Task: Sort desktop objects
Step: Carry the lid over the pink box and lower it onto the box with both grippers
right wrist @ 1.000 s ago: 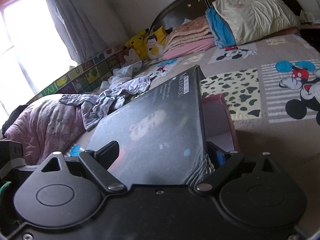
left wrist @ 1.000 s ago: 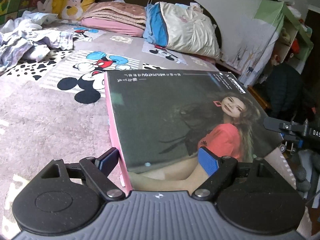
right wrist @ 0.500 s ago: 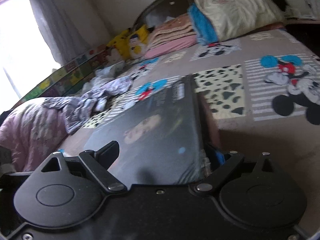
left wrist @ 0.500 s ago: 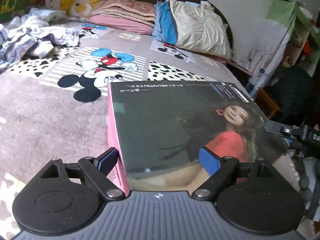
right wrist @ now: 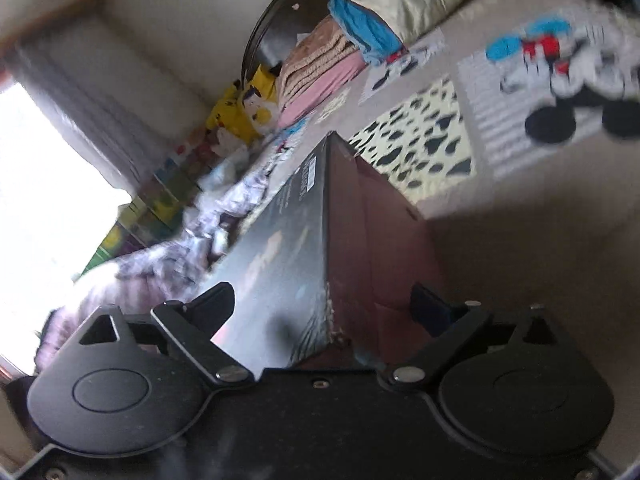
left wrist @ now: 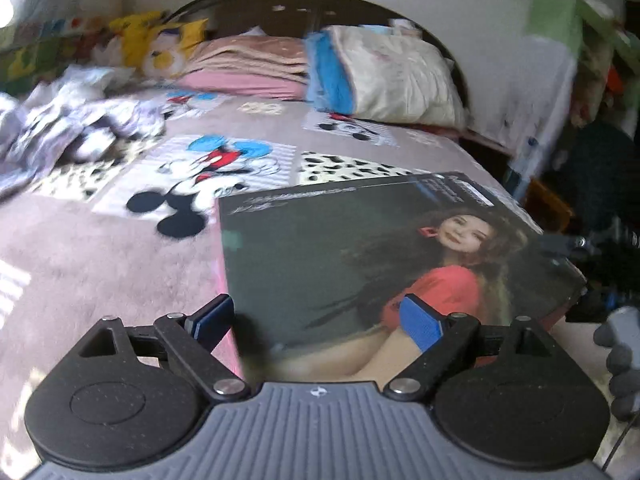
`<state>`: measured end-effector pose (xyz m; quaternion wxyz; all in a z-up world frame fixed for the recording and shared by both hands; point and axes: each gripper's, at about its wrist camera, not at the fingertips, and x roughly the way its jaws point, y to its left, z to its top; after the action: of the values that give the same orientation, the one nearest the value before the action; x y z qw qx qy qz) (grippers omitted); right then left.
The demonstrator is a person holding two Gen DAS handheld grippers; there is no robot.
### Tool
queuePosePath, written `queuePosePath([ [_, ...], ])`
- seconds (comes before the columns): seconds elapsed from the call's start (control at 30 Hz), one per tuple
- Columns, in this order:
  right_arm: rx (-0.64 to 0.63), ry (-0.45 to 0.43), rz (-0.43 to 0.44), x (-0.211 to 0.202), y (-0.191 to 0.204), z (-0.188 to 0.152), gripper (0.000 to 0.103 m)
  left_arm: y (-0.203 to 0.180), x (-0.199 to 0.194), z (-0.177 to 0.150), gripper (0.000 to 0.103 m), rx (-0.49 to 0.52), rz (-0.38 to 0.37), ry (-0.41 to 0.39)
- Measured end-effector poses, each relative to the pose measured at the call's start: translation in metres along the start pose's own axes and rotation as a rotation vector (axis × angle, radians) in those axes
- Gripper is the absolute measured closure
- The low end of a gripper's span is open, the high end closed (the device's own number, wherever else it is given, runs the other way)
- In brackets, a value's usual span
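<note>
**Both grippers clamped on the same flat box over the bed**

Left wrist view first. The left gripper (left wrist: 318, 320) has its blue-padded fingers (left wrist: 422, 326) closed in on the near end of a big flat box (left wrist: 360, 248), one pad on the printed lid, the other down along the pink side. The lid is dark with a picture of a woman in a red top and a line of pale lettering near the far edge. The box sits between the jaws, held out over the bedspread (left wrist: 100, 248), which is pinkish with cartoon mouse patches. Further back there's a stack of folded blankets (left wrist: 244, 68), a cream and blue pillow (left wrist: 384, 80), a yellow plush toy (left wrist: 156, 40) and a heap of rumpled clothes (left wrist: 76, 128) on the left. At the far right edge a gray-gloved hand (left wrist: 620, 364) shows, and the tip of the other gripper reaches the box's right corner.

Right wrist view. It's tilted and pretty smeared, so take this loosely: the right gripper (right wrist: 324, 308) looks closed on another edge of the box, one finger on the dark lid and the other against the reddish side wall. The box corner points away toward the bright window (right wrist: 48, 184) and the dark headboard (right wrist: 272, 24).
</note>
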<state>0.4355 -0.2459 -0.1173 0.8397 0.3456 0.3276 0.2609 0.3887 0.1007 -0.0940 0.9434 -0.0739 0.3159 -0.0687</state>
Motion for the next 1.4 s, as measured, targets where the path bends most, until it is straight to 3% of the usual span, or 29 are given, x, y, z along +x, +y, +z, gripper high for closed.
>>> queuePosePath([
  [0.1, 0.018, 0.029, 0.045, -0.002, 0.000, -0.005, 0.004, -0.015, 0.007, 0.007, 0.013, 0.055, -0.009, 0.014],
  [0.23, -0.079, 0.017, -0.021, -0.011, 0.009, -0.009, 0.005, -0.024, 0.003, 0.005, 0.013, 0.050, 0.049, -0.051],
  [0.37, -0.223, 0.012, -0.125, -0.011, 0.021, -0.009, 0.005, -0.012, -0.003, 0.001, 0.013, -0.009, 0.198, -0.096],
  [0.47, -0.095, 0.041, -0.044, -0.003, 0.006, -0.005, 0.005, 0.007, -0.002, -0.004, 0.013, -0.106, 0.244, -0.086],
  [0.53, -0.028, 0.059, -0.012, 0.002, -0.004, -0.005, 0.005, 0.020, 0.004, -0.007, 0.013, -0.175, 0.226, -0.041],
  [0.6, -0.021, 0.082, -0.016, 0.008, -0.007, -0.008, 0.004, 0.034, 0.013, -0.007, 0.010, -0.261, 0.087, 0.014],
  [0.63, -0.029, 0.086, -0.022, 0.009, -0.007, -0.010, 0.004, 0.037, 0.017, -0.006, 0.009, -0.273, 0.055, 0.028],
  [0.77, -0.028, 0.080, -0.015, 0.008, -0.008, -0.013, 0.004, 0.038, 0.020, -0.001, 0.009, -0.227, 0.044, 0.036],
  [0.83, -0.021, 0.119, -0.066, 0.012, -0.011, -0.013, 0.005, 0.037, 0.019, 0.001, 0.009, -0.204, 0.038, 0.039],
  [0.93, 0.007, 0.105, -0.122, 0.012, -0.015, -0.012, 0.005, 0.034, 0.005, 0.001, 0.009, -0.196, 0.030, -0.015],
  [1.07, -0.056, 0.067, -0.154, 0.007, -0.008, -0.012, 0.004, 0.028, 0.005, 0.005, 0.009, -0.142, 0.067, 0.001],
  [1.2, -0.119, 0.028, -0.186, 0.003, 0.000, -0.011, 0.004, 0.014, -0.011, 0.007, 0.009, -0.060, 0.096, -0.111],
  [1.4, -0.505, -0.123, -0.212, -0.010, 0.054, -0.025, 0.007, -0.005, 0.008, 0.004, 0.009, 0.038, 0.050, -0.042],
])
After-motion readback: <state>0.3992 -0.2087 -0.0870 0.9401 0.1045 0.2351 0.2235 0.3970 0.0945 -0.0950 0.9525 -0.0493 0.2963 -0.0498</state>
